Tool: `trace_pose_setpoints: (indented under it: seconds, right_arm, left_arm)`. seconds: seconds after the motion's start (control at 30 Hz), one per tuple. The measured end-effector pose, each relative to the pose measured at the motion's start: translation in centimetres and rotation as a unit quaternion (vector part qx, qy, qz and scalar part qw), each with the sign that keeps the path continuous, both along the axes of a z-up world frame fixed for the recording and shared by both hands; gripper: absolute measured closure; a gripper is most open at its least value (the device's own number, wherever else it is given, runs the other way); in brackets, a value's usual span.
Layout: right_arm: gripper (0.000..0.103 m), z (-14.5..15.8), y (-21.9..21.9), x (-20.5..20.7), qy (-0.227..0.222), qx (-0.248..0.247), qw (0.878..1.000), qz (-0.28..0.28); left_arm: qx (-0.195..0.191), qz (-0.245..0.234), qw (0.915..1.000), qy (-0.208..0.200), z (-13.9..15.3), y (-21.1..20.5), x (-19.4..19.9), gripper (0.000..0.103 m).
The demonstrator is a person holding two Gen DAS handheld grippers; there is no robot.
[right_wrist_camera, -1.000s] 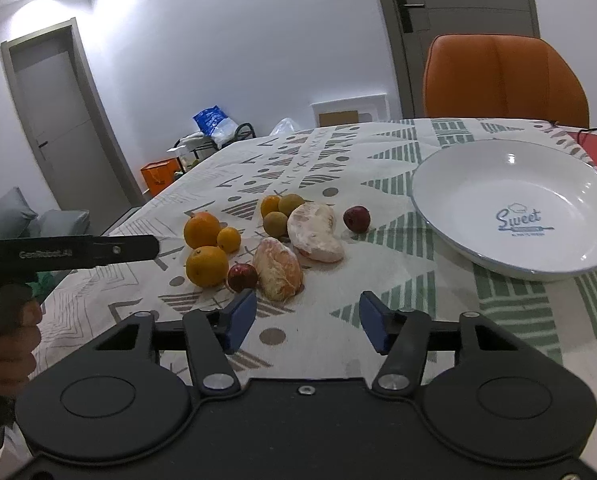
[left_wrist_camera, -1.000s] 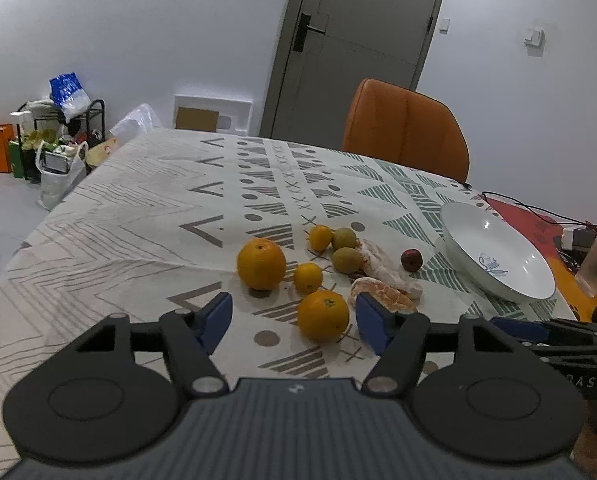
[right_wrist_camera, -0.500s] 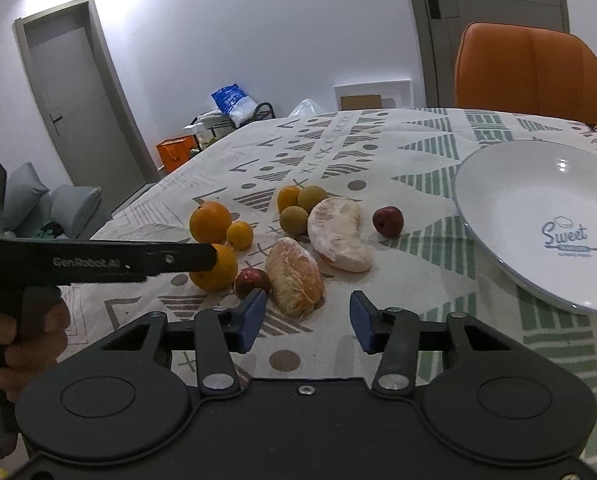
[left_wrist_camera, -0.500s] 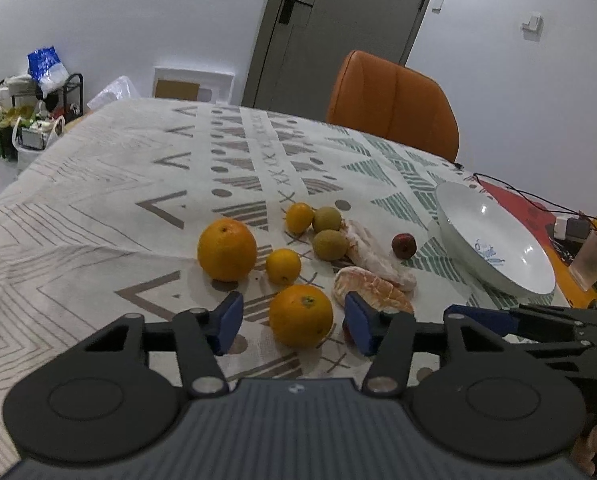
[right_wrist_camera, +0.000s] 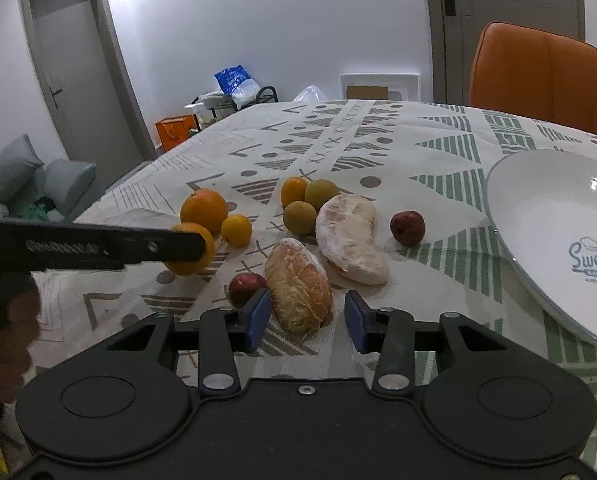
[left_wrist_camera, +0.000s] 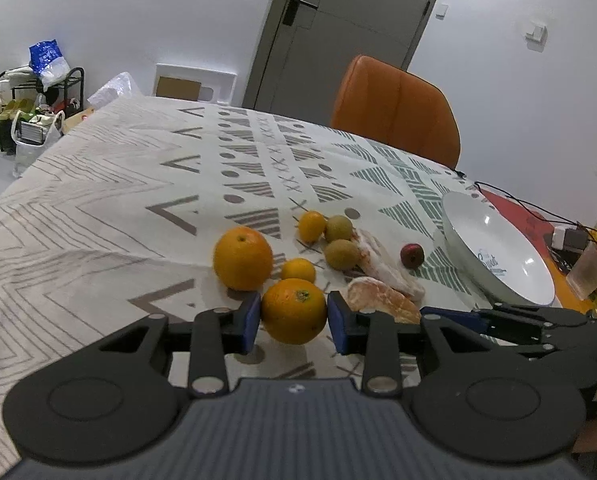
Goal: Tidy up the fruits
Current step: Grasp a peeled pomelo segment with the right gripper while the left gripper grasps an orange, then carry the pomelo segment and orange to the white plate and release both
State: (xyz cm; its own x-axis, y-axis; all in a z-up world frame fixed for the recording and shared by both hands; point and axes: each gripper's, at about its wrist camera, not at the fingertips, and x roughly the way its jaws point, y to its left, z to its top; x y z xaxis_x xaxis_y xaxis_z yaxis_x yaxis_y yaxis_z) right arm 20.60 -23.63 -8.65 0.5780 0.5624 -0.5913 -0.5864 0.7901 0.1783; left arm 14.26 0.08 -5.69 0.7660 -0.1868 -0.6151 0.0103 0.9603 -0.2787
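Fruit lies loose on the patterned tablecloth: oranges, small mandarins, two green-brown fruits, two small red fruits and two peeled citrus pieces. My left gripper (left_wrist_camera: 294, 320) is closing, and its blue pads touch both sides of the nearest orange (left_wrist_camera: 294, 304), which rests on the cloth. My right gripper (right_wrist_camera: 306, 320) is closing too. The near end of a peeled citrus piece (right_wrist_camera: 298, 296) lies between its pads, with a gap on the right side. A red fruit (right_wrist_camera: 246, 286) sits just left of it. The white plate (right_wrist_camera: 538, 200) stands empty on the right.
A larger orange (left_wrist_camera: 242, 258) and a mandarin (left_wrist_camera: 297, 270) sit just behind the gripped orange. The second peeled piece (right_wrist_camera: 350, 236) lies towards the plate. An orange chair (left_wrist_camera: 394, 108) stands behind the table. Cables and a glass (left_wrist_camera: 588, 270) are at the right edge.
Both grippers moved forward and down towards the fruit while their jaws narrowed. The left pads came onto the near orange; the right pads now flank the peeled piece.
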Motion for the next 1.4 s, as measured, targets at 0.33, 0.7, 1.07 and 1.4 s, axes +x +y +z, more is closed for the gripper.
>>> trace_pose_setpoints:
  seconds: [0.33, 0.7, 1.07, 1.4]
  right_arm:
    - [0.061, -0.1, 1.6, 0.1, -0.023, -0.022, 0.999, 0.013]
    - [0.073, 0.5, 1.3, -0.7, -0.038, -0.016, 0.999, 0.033]
    - [0.073, 2.6, -2.6, -1.9, -0.060, 0.011, 0.998, -0.022]
    - [0.073, 3.2, -6.3, -1.9, -0.073, 0.016, 0.994, -0.082]
  left_arm:
    - [0.006, 0.025, 0.9996, -0.008, 0.8, 1.3, -0.9, 0.068]
    - [0.013, 0.047, 0.9987, -0.015, 1.2, 1.7, -1.8, 0.068]
    - [0.007, 0.015, 0.9989, -0.044, 2.3, -0.3, -2.1, 0.068]
    - [0.005, -0.021, 0.9984, -0.053, 2.5, -3.0, -1.1, 0.068]
